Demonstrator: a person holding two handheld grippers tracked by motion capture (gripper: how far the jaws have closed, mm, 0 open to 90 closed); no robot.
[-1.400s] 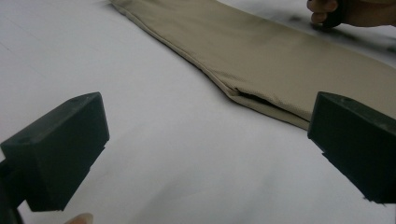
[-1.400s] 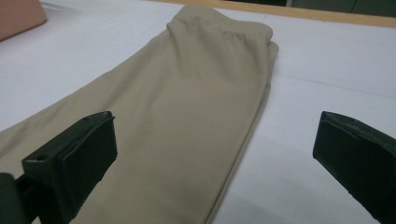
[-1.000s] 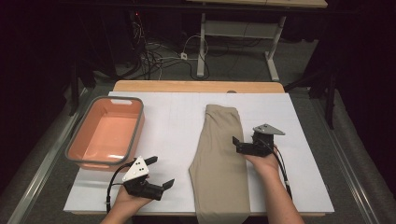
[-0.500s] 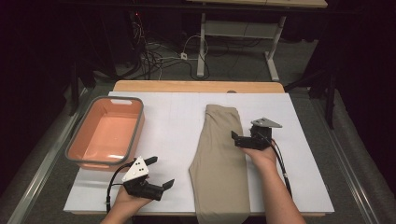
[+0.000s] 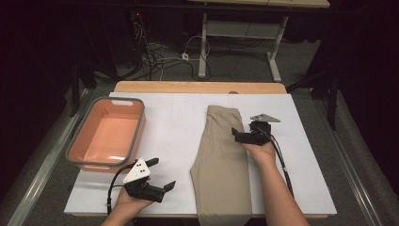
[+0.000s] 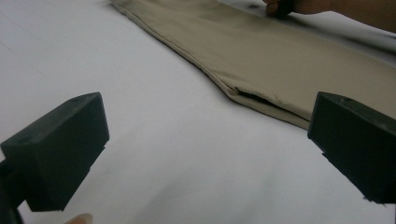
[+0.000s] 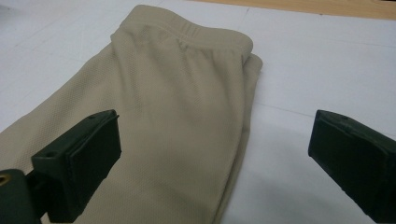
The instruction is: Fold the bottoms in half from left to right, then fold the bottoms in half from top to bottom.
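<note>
Tan trousers (image 5: 220, 160), folded lengthwise, lie on the white table cover with the waistband at the far end and the legs reaching the near edge. My right gripper (image 5: 246, 130) hovers open over their right edge just below the waistband. In the right gripper view the gripper (image 7: 212, 144) has its jaws wide apart, with the trousers (image 7: 177, 107) under the left jaw and bare cover under the right. My left gripper (image 5: 161, 173) rests open on the cover left of the trouser legs. In the left gripper view the gripper (image 6: 205, 140) faces the folded edge of the trousers (image 6: 289, 60).
A salmon basin with a grey rim (image 5: 140, 128) stands empty at the table's left side. A wooden strip (image 5: 200, 87) runs along the far edge. White cover (image 5: 176, 122) lies bare between basin and trousers. Cables (image 5: 160, 56) and another table's legs sit on the floor beyond.
My right gripper has slid a little farther up and left along the trousers' right edge toward the waistband. The left gripper has stayed put.
</note>
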